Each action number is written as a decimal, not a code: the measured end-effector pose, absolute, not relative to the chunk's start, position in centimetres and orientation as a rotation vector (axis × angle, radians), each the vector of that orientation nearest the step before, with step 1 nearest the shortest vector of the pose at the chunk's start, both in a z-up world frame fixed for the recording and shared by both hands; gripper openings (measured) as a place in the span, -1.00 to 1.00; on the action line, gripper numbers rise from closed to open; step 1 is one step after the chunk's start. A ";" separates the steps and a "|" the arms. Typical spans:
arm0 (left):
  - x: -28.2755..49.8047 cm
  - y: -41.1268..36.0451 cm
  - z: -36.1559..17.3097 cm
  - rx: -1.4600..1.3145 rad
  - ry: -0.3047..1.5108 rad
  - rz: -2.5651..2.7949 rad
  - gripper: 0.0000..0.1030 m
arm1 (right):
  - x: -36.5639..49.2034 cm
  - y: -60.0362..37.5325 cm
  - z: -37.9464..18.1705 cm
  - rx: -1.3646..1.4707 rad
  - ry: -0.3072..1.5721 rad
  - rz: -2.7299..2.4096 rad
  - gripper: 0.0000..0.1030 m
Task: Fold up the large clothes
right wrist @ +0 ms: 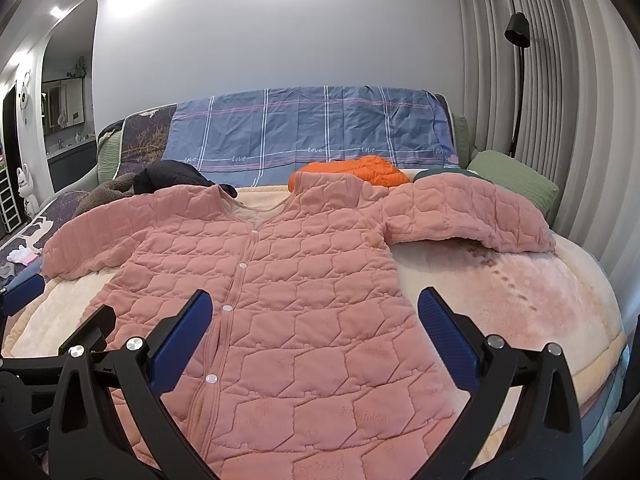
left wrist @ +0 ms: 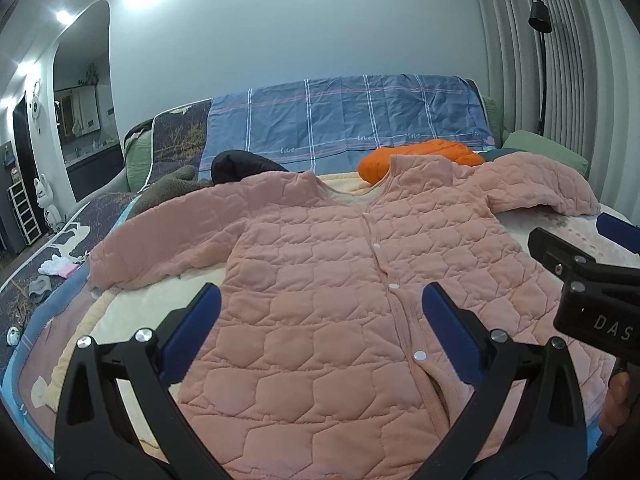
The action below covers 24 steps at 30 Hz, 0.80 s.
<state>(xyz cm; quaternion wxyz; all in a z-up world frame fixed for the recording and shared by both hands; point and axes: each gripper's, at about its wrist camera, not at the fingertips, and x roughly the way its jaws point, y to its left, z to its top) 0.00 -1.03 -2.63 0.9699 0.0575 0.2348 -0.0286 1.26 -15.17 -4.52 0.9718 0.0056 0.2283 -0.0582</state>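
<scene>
- A bedroom is being shown: a bed (right wrist: pixel 540 300) covered with a pale plush blanket (right wrist: pixel 500 292), a blue checked sheet (right wrist: pixel 312 132) draped over the headboard, a ribbed curtain (right wrist: pixel 560 100) and a black floor lamp (right wrist: pixel 518 80) to the right.
- A pink quilted jacket (right wrist: pixel 288 280) is lying spread flat on the blanket, front up, snapped shut down the middle, both sleeves stretched out to the sides.
- An orange garment (right wrist: pixel 368 170) and a dark garment (right wrist: pixel 168 178) are lying behind the collar, apart from the work.
- The left tongs (left wrist: pixel 320 312) are being held wide open above the lower front of the jacket, nothing gripped.
- The right tongs (right wrist: pixel 316 312) are likewise being held open over the hem side, nothing between the pads.
- No fold is being seen yet; the task is judged to be at its start.
- The jacket is being judged as soft, thick and fairly light: padding will likely spring back, so folds may need pressing flat.
- Hold is probably best taken at a sleeve cuff or at a shoulder and hem corner, where the quilted edge gives a firm pinch; the plush blanket may drag on the fabric.
</scene>
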 end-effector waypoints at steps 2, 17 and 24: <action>0.0 -1.0 -2.6 0.116 0.475 -0.057 0.96 | 1.3 -15.2 -4.5 0.011 0.461 -0.118 0.97; 0.6 -0.8 -2.7 0.097 0.505 -0.056 0.96 | 1.4 -15.2 -4.5 0.012 0.463 -0.118 0.97; 0.6 -0.8 -2.8 0.092 0.507 -0.065 0.96 | 1.6 -15.2 -4.5 0.014 0.466 -0.119 0.97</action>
